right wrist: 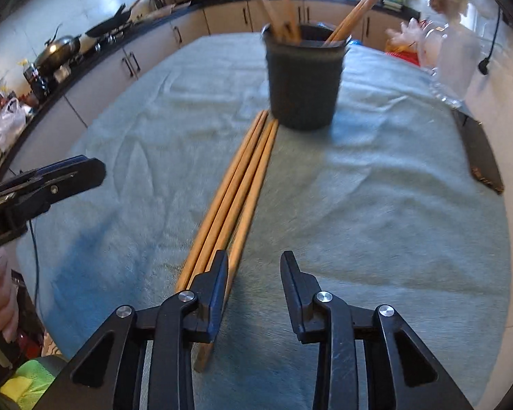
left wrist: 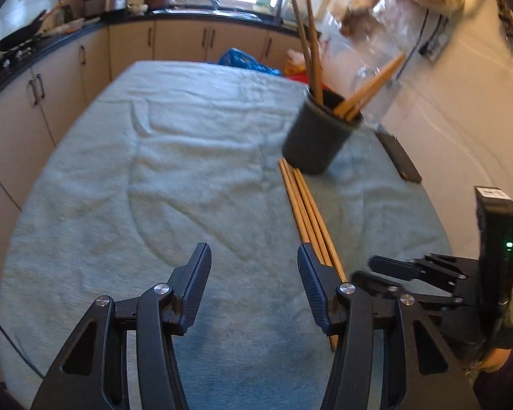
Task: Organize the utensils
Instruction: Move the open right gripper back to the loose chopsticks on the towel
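Note:
Several wooden chopsticks (right wrist: 242, 177) lie side by side on the pale green cloth (right wrist: 376, 205), their far ends touching a dark round cup (right wrist: 304, 82) that holds more chopsticks upright. My right gripper (right wrist: 254, 266) hovers open over their near ends. Its left finger (right wrist: 219, 283) covers the bundle, and no pad presses on a stick. In the left wrist view the same chopsticks (left wrist: 307, 212) run just beside my right fingertip (left wrist: 307, 270), with the cup (left wrist: 319, 133) beyond. My left gripper (left wrist: 253, 263) is open over bare cloth with nothing between its fingers. The right gripper (left wrist: 410, 273) shows at the right, the left gripper (right wrist: 51, 177) at the other view's left.
A clear glass jar (right wrist: 451, 68) stands at the table's far right. A dark flat object (right wrist: 482, 157) lies along the right edge. Kitchen cabinets and a counter with a wok (right wrist: 58, 48) run along the left. A thin cable (right wrist: 34, 256) hangs at the left edge.

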### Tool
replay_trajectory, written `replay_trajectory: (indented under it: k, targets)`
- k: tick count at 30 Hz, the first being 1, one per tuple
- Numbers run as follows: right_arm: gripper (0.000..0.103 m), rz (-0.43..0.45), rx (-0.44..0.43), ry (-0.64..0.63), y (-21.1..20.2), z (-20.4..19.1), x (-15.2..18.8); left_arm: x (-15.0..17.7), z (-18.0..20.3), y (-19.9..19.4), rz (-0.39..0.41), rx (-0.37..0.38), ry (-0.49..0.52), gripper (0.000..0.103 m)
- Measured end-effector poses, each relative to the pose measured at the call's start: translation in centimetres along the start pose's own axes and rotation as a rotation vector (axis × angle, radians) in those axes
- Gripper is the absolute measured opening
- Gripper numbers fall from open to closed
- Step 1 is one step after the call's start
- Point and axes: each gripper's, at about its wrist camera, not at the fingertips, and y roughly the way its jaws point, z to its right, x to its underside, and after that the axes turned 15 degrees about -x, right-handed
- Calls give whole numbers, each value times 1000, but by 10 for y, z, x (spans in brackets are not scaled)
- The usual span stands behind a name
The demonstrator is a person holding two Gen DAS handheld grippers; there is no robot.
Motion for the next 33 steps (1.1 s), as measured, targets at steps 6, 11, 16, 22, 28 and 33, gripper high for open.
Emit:
replay_trajectory:
  k: [6, 11, 16, 22, 28, 33]
  targets:
    - [24, -14, 62, -4, 15, 5, 3, 1, 26, 23, -55, 47, 36, 49]
    - [24, -3, 103, 8, 11, 14, -1, 0, 47, 45, -100, 61, 77, 41]
    - [24, 28, 86, 51, 1, 28, 4, -3, 62, 66, -118, 48, 113, 25]
    - [24, 43, 81, 54, 2, 28, 5, -12, 68, 75, -104, 26, 123, 24]
    - [24, 62, 81, 68, 3, 30, 3, -23, 67, 85, -123, 23, 98, 7]
    - [24, 70, 75, 76, 3, 32, 4, -22, 74, 85, -103, -19, 143, 7]
